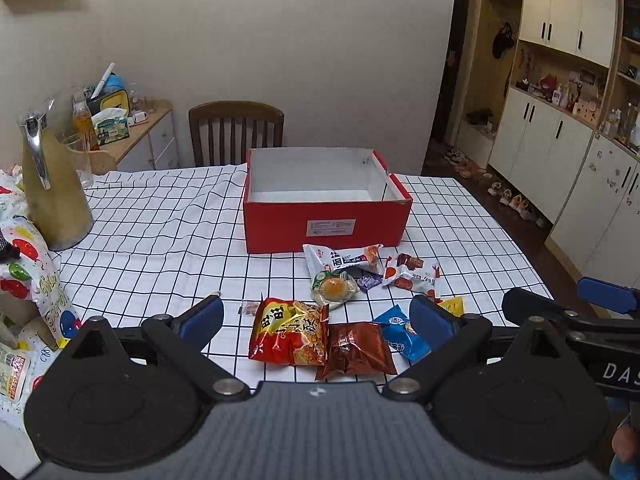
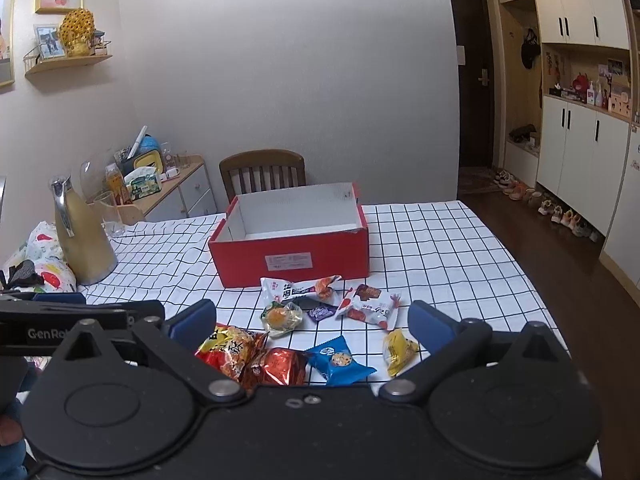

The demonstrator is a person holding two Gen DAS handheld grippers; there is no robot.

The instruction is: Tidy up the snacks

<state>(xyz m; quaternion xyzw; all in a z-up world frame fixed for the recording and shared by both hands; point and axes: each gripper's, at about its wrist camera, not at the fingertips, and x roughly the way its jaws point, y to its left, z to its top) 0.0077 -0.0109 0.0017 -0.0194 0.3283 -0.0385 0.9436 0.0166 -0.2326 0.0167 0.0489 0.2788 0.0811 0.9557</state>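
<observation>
An open, empty red box (image 1: 326, 222) (image 2: 294, 258) stands mid-table. In front of it lie several snack packets: a red-yellow bag (image 1: 290, 332) (image 2: 230, 350), a brown packet (image 1: 356, 350) (image 2: 278, 368), a blue packet (image 1: 402, 334) (image 2: 340, 362), a yellow packet (image 2: 398, 350), a clear egg-yolk pastry (image 1: 334, 288) (image 2: 280, 318), two white packets (image 1: 344, 260) (image 1: 412, 276) and a small purple one (image 1: 368, 280). My left gripper (image 1: 316, 316) is open and empty above the near packets. My right gripper (image 2: 312, 322) is open and empty beside it.
A checked cloth covers the table (image 1: 160, 232). A gold thermos jug (image 1: 54, 184) (image 2: 82, 232) and a glass (image 1: 78, 156) stand at the left. A wooden chair (image 1: 236, 132) is behind the box. A printed bag (image 1: 36, 280) lies at the left edge.
</observation>
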